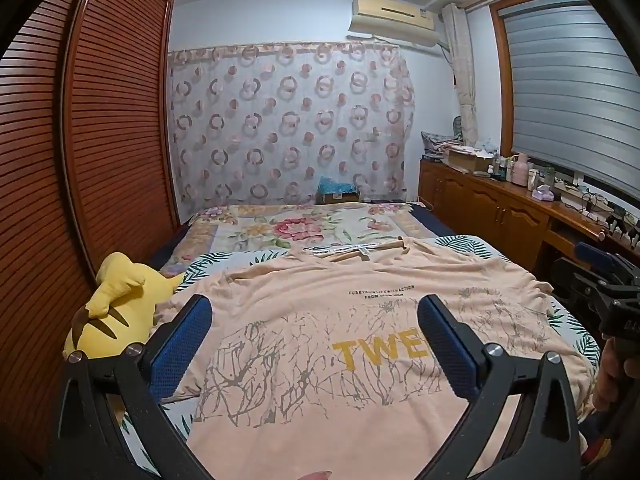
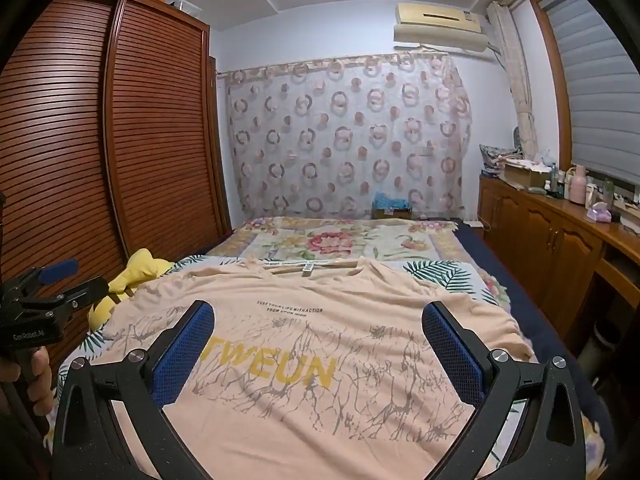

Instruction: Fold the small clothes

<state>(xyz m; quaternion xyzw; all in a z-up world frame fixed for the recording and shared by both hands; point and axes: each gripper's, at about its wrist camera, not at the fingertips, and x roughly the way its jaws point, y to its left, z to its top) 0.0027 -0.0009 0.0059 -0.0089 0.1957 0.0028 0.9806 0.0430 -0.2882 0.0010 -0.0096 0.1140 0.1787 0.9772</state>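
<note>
A peach T-shirt (image 1: 320, 320) with grey branch print and yellow letters lies flat, front up, on the bed, collar at the far end; it also shows in the right wrist view (image 2: 320, 344). My left gripper (image 1: 314, 312) is open and empty, held above the shirt's near left part. My right gripper (image 2: 318, 320) is open and empty above the shirt's near right part. The right gripper shows at the right edge of the left wrist view (image 1: 600, 280); the left gripper shows at the left edge of the right wrist view (image 2: 44, 292).
A yellow plush toy (image 1: 116, 312) lies at the bed's left edge beside the shirt. A louvred wooden wardrobe (image 1: 100, 140) stands left. A wooden cabinet (image 2: 560, 240) with bottles runs along the right. A floral blanket (image 1: 300, 228) covers the far bed.
</note>
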